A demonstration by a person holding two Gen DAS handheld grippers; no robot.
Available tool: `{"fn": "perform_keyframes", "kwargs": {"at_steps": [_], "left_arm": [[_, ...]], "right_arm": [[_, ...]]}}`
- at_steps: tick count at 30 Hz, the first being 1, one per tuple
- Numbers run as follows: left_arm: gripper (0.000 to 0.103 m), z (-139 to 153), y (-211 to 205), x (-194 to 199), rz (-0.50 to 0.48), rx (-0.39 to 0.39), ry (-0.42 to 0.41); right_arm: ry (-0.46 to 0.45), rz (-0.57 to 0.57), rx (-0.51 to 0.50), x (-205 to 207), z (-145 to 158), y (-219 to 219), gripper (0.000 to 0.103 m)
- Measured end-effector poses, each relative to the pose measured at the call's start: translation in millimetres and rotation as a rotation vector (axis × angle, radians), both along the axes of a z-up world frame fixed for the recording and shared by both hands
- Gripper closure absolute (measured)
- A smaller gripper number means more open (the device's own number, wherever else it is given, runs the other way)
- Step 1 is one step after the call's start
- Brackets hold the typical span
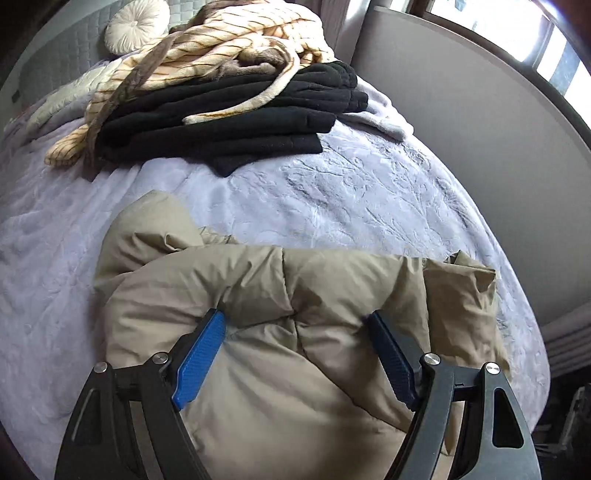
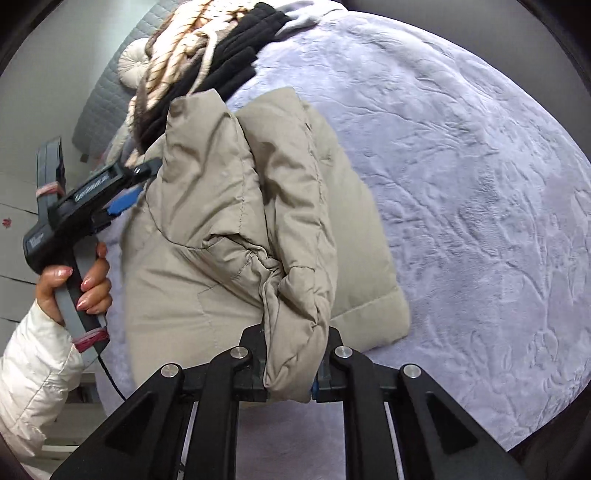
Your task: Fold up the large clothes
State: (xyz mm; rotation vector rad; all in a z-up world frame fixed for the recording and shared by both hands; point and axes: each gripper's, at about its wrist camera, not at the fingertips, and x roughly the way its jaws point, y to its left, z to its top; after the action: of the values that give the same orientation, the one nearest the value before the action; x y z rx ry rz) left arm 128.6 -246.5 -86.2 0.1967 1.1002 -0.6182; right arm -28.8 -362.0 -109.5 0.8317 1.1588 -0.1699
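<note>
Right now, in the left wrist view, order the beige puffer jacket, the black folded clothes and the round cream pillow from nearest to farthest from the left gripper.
1. Beige puffer jacket: directly at the left gripper, between its open fingers.
2. Black folded clothes: farther up the bed, centre.
3. Round cream pillow: farthest, top left by the headboard.

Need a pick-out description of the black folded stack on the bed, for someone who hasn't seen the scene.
Start from the bed's pale lavender cover; at its far end, by the grey headboard, lies a pile. The black folded stack sits under the cream striped blanket. It is the only black item; the puffer jacket nearer the camera is beige.
</note>
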Motion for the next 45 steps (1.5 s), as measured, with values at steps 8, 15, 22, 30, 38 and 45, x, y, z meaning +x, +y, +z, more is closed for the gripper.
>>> {"fn": "perform_keyframes", "kwargs": {"at_steps": [8, 15, 22, 30, 38, 45], "left_arm": [[0.023, -15.7, -34.0, -2.0, 0.006, 0.041, 0.017], [0.023, -18.1, -34.7, -3.0, 0.010, 0.063, 0.009], [0.023, -16.4, -31.5, -3.6, 0.017, 0.066, 0.008], [0.023, -14.8, -32.3, -2.8, 0.025, 0.076, 0.009], [0.023, -23.0, -70.4, -10.8, -0.001, 0.119, -0.006], [0.023, -33.5, -78.4, -12.2, -0.008, 0.164, -0.019]], "right_arm": [[-0.047, -0.171, -0.132, -29.5, 51.3, -57.1, 0.050], [-0.141, 0.097, -0.109, 41.9, 65.7, -24.6, 0.077], [-0.050, 0.057, -0.135, 59.3, 35.3, -34.9, 0.045], [-0.081, 0.115, 0.233, 94.9, -7.1, -55.9, 0.096], [0.038, 0.214, -0.101, 85.7, -22.9, -51.4, 0.098], [0.031, 0.092, -0.065, 63.6, -14.7, -70.8, 0.100]]}}
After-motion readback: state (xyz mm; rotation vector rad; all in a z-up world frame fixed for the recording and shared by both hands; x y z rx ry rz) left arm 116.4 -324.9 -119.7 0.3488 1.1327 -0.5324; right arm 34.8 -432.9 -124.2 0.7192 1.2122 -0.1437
